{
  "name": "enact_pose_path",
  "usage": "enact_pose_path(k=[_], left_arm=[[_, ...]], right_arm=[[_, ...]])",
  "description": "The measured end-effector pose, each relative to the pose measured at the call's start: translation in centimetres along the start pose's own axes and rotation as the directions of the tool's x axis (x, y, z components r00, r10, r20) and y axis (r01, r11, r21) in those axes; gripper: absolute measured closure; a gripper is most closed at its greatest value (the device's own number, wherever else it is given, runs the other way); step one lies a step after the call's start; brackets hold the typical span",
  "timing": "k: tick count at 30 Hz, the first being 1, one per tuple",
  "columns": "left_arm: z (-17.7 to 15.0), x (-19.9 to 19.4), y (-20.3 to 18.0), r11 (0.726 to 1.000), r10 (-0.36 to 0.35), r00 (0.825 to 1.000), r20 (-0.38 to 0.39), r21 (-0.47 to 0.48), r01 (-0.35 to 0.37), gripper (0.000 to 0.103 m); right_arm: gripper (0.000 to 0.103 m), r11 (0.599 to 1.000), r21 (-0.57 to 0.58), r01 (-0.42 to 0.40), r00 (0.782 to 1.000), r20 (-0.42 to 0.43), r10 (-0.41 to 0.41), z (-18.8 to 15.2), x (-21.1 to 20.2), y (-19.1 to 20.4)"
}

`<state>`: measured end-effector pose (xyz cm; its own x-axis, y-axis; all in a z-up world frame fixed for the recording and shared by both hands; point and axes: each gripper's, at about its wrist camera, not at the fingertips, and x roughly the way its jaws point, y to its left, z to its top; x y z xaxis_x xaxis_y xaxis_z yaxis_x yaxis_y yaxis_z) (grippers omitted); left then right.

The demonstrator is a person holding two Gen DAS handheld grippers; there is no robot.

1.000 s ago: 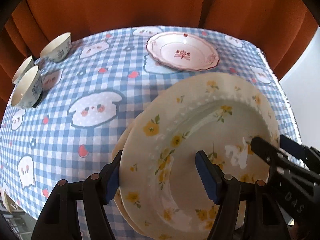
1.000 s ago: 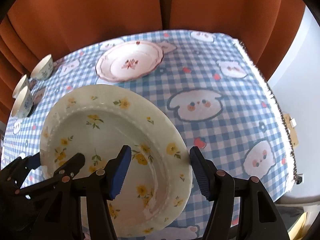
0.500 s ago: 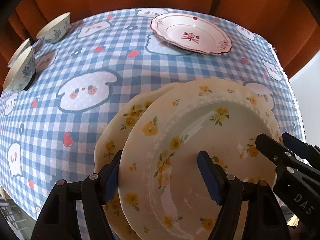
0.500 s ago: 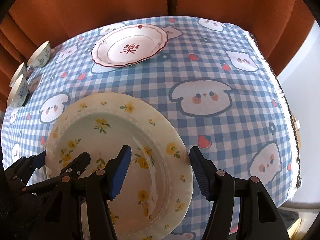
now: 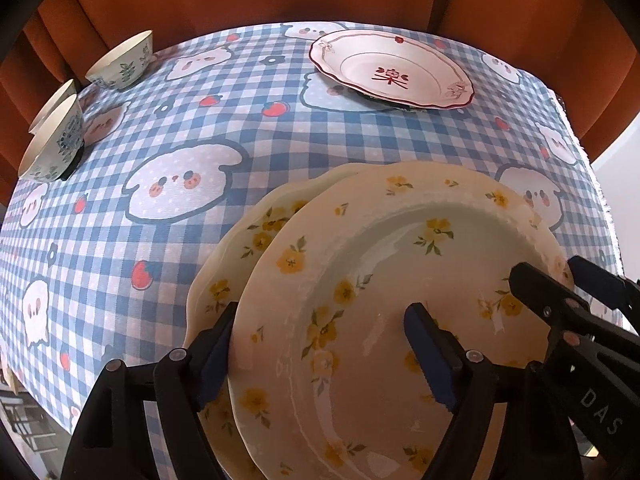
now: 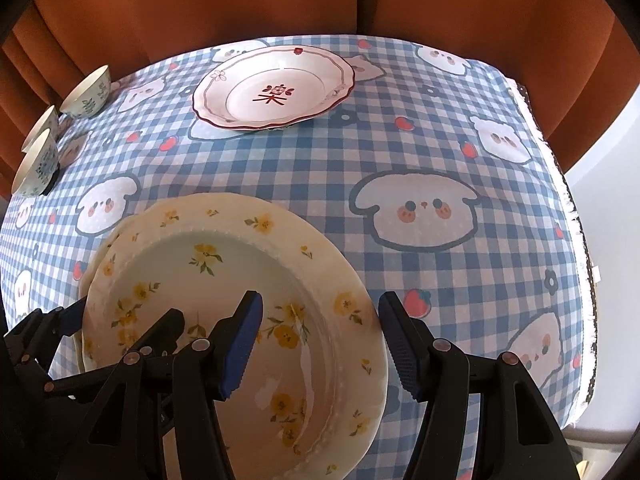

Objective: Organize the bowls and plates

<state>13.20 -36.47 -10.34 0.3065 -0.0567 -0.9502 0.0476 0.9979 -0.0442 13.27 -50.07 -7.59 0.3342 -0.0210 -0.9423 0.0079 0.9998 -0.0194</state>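
Through the left wrist camera we saw our left gripper [image 5: 320, 344] spread across the rim of the yellow-flowered plate [image 5: 400, 300], fingers wide and not clamped; a second flowered plate [image 5: 240, 256] had come into view beneath it over the last second, so we judged stacking was nearly done. Through the right wrist camera our right gripper [image 6: 320, 344] likewise straddled the plate's opposite rim, unclenched, while the red-rimmed plate [image 6: 276, 92] and bowls [image 6: 86, 94] waited far across the checked tablecloth [image 6: 400, 152].
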Motion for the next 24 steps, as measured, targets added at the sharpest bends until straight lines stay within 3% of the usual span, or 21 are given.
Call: enact_pose_path(k=[11,20,24], left_arm=[[-0.9,0.0,-0.9,0.996,0.09,0.996,0.014,0.02,-0.09,0.015],[-1.7,-0.7,-0.4,0.995,0.104,0.994,-0.013,0.007,-0.104,0.015],[-1.8,-1.6,0.4,0.995,0.101,0.995,-0.002,-0.022,-0.101,0.015]], right_arm=[[0.041,0.999,0.05,-0.016,1.0,0.009,0.015,-2.0,-1.1,-1.6],[0.071,0.997,0.062,-0.035,0.999,0.007,0.035,-2.8,-1.4,-2.1],[0.071,0.998,0.045,-0.032,0.999,0.008,0.032,-2.7,-1.1,-1.8]])
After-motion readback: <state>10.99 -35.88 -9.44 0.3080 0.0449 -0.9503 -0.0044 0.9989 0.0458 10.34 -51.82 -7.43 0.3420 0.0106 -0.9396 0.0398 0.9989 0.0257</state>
